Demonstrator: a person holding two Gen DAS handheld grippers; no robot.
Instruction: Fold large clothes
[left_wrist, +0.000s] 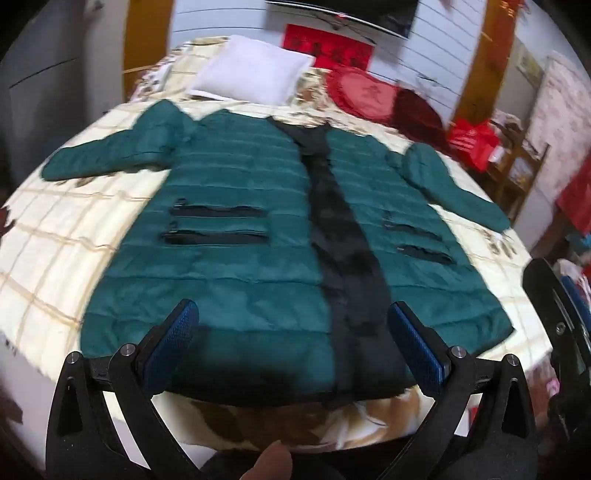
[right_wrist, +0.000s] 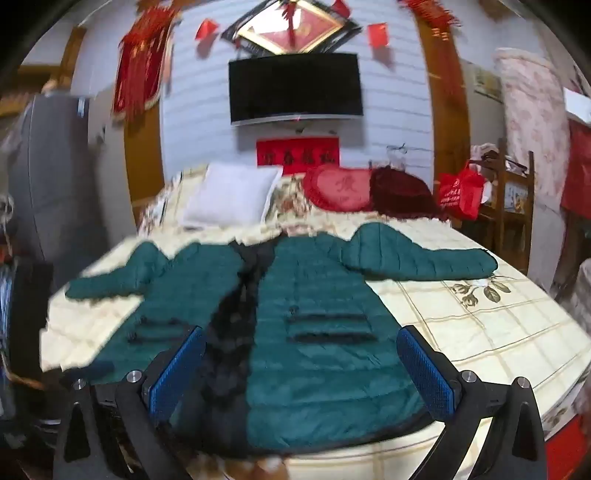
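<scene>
Coat: I see the green puffer coat (left_wrist: 236, 221) lying flat, front up, along the middle of the bed (left_wrist: 55, 236), hem at the near edge, collar toward the far edge.
Sleeves: both are spread out sideways, one toward each side edge of the bed.
Front strip: a black fur strip (left_wrist: 340, 236) runs down the coat's centre from collar to hem.
Left gripper: my left gripper (left_wrist: 293, 332) hangs above the hem at the near edge, jaws wide apart, holding nothing.
Right gripper: my right gripper (right_wrist: 301, 358) hangs over the hem too, jaws spread apart, nothing between them.
Pillows: a white pillow (right_wrist: 231, 195) and a red cushion (right_wrist: 338, 188) sit at the far edge, clear of the coat.
Wall: a dark television (right_wrist: 295, 86) hangs above the far edge.
</scene>
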